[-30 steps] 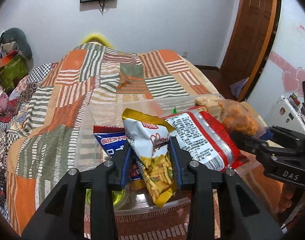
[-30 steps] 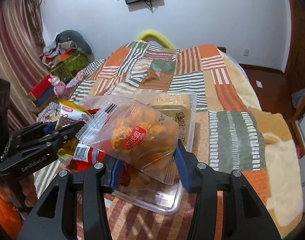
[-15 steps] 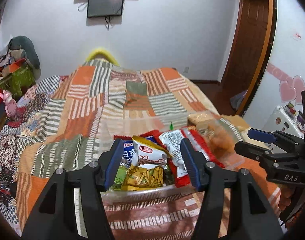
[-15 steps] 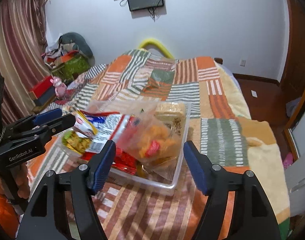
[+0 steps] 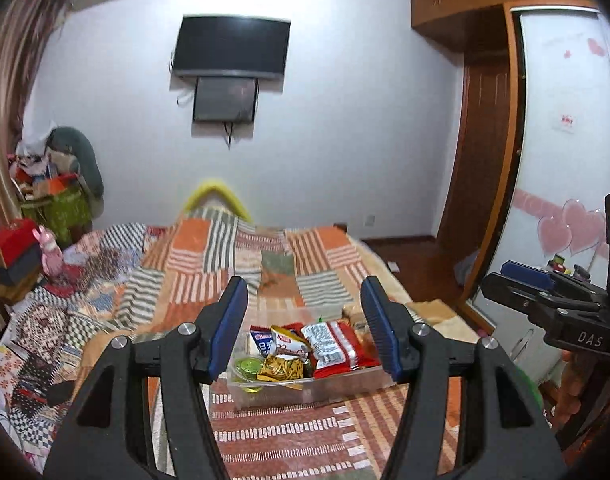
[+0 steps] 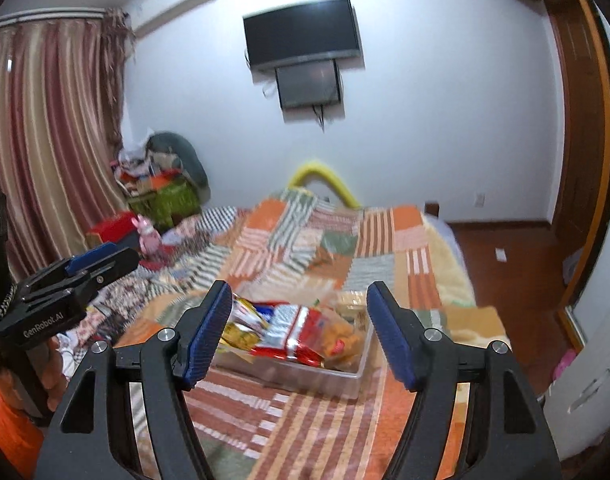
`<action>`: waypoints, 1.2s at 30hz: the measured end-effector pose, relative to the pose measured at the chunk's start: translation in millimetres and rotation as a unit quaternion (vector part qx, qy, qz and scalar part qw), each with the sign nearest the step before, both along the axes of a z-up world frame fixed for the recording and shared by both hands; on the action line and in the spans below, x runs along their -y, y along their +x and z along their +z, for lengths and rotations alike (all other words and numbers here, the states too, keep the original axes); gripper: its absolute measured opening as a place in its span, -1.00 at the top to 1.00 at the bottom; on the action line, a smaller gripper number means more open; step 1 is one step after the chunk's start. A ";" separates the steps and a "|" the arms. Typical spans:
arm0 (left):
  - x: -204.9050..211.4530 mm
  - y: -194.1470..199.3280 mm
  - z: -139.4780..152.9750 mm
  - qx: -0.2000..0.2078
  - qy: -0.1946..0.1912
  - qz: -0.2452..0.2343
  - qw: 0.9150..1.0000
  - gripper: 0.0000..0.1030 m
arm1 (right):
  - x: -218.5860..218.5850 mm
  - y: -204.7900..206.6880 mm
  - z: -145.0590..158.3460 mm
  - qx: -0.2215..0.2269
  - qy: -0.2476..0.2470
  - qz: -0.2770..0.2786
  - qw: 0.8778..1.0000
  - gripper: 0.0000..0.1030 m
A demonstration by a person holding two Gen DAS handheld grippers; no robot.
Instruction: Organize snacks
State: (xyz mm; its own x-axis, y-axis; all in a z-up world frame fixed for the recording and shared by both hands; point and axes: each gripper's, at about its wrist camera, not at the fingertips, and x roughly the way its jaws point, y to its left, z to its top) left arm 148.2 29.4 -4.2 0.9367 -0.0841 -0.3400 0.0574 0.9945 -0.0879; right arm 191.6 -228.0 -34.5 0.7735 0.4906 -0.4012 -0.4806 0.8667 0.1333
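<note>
A clear plastic bin [image 5: 325, 386] sits on the patchwork bed and holds several snack packets: a red-and-white one [image 5: 331, 346], a yellow chips bag [image 5: 283, 366], a blue one [image 5: 263, 344]. It also shows in the right wrist view [image 6: 341, 376], with a clear bag of orange snacks [image 6: 339, 338]. My left gripper [image 5: 305, 328] is open and empty, held back above the bin. My right gripper [image 6: 299, 330] is open and empty too, back from the bin. Each gripper shows at the edge of the other's view.
The patchwork quilt [image 5: 241, 272] covers the bed. Clutter and a pink toy [image 5: 49, 248] lie at the left by the curtain. A wooden door [image 5: 481, 184] and a white wardrobe [image 5: 565, 200] stand at the right. A TV [image 5: 231, 48] hangs on the far wall.
Both grippers opened, let go of their snack bags into the bin, and pulled up and back away from it.
</note>
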 end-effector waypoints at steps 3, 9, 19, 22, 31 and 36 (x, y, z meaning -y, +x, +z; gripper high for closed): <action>5.9 -25.5 11.9 0.024 0.008 0.006 1.000 -0.24 | 1.8 -19.8 10.2 0.021 0.011 0.003 1.000 -0.33; 16.8 -57.3 21.8 0.045 0.016 0.014 0.999 -0.57 | 2.5 -45.7 20.8 0.051 0.014 0.007 0.999 -0.57; 19.9 -74.5 20.9 0.061 0.030 0.035 0.997 -0.99 | 4.5 -53.5 17.0 0.063 0.019 -0.014 0.998 -1.00; 20.5 -74.0 20.4 0.060 0.030 0.034 0.997 -1.00 | 3.3 -54.7 16.2 0.064 0.016 -0.017 0.998 -1.00; 19.3 -73.8 17.1 0.058 0.027 0.032 0.997 -1.00 | 6.3 -61.6 14.2 0.067 0.014 -0.019 0.997 -1.00; 20.4 -74.3 16.6 0.058 0.026 0.030 0.998 -1.00 | 8.9 -66.2 13.4 0.070 0.013 -0.021 0.997 -1.00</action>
State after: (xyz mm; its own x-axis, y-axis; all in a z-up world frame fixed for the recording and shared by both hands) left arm 73.9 9.0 12.4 0.9728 -0.0122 -0.2314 0.0047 0.9994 -0.0332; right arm 125.4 -236.9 -21.0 0.8411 0.4656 -0.2752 -0.4596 0.8835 0.0901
